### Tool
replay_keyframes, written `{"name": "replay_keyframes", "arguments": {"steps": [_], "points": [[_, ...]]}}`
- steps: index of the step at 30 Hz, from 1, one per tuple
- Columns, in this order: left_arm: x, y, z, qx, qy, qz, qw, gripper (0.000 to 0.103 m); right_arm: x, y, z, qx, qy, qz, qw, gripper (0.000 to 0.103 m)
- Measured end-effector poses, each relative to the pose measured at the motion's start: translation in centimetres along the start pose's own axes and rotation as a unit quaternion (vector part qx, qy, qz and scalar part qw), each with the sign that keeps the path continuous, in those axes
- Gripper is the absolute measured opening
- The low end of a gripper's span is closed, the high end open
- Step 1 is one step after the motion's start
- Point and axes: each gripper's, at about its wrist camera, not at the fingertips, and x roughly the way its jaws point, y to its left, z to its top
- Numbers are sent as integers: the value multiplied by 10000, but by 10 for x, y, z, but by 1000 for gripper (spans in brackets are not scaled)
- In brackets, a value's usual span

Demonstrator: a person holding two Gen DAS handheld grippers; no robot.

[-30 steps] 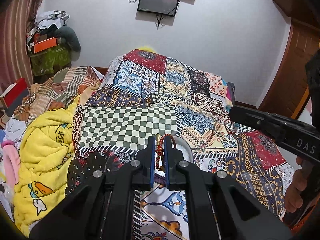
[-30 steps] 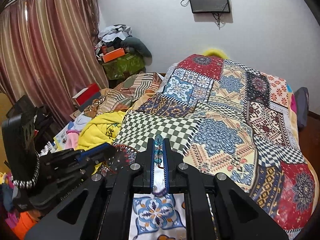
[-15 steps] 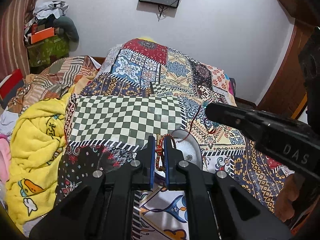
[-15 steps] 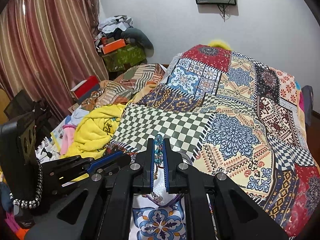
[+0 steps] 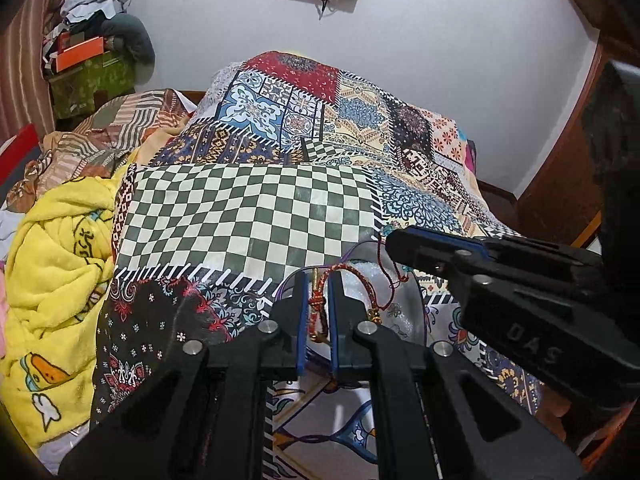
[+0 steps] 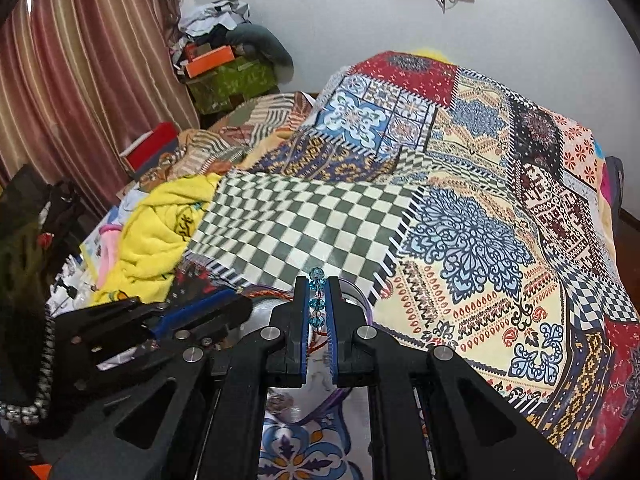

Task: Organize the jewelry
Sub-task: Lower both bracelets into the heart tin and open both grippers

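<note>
My left gripper (image 5: 319,280) is shut on a red braided cord bracelet (image 5: 352,276) with gold ends. It holds it just above a clear round dish (image 5: 360,296) on the bed. My right gripper (image 6: 318,284) is shut on a string of blue glass beads (image 6: 316,300). It shows in the left wrist view (image 5: 394,240) as a black bar reaching in from the right, over the dish, with thin red thread hanging below its tip. The left gripper shows in the right wrist view (image 6: 236,300) at the lower left, beside the dish (image 6: 348,296). A purple cord (image 5: 352,250) loops by the dish.
A patchwork quilt (image 6: 472,216) with a green checkered patch (image 5: 248,216) covers the bed. A yellow blanket (image 5: 52,264) is heaped on the left. Boxes and clothes (image 6: 224,64) are piled by the curtain (image 6: 80,72). A wooden door (image 5: 572,168) stands at right.
Both grippers have moved forward and lower toward the dish. My right gripper has swung in from the right, until its tip is over the dish close to my left gripper.
</note>
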Motion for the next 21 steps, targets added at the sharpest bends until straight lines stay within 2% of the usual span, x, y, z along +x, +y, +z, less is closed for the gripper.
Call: {"name": "replay_keyframes", "arguments": {"steps": [3, 10, 18, 21], "points": [[-2, -1, 0, 82, -19, 114, 9999, 6, 5, -5, -2, 85, 84, 25, 9999, 7], [-3, 3, -1, 37, 122, 99, 9999, 7, 9, -3, -7, -20, 176, 31, 9998, 7], [-20, 8, 2, -36, 52, 205, 9998, 26, 2, 6, -8, -277, 141, 114, 9995, 7], [-29, 8, 2, -3, 0, 264, 9997, 30, -2, 8, -6, -313, 156, 127, 9993, 15]]}}
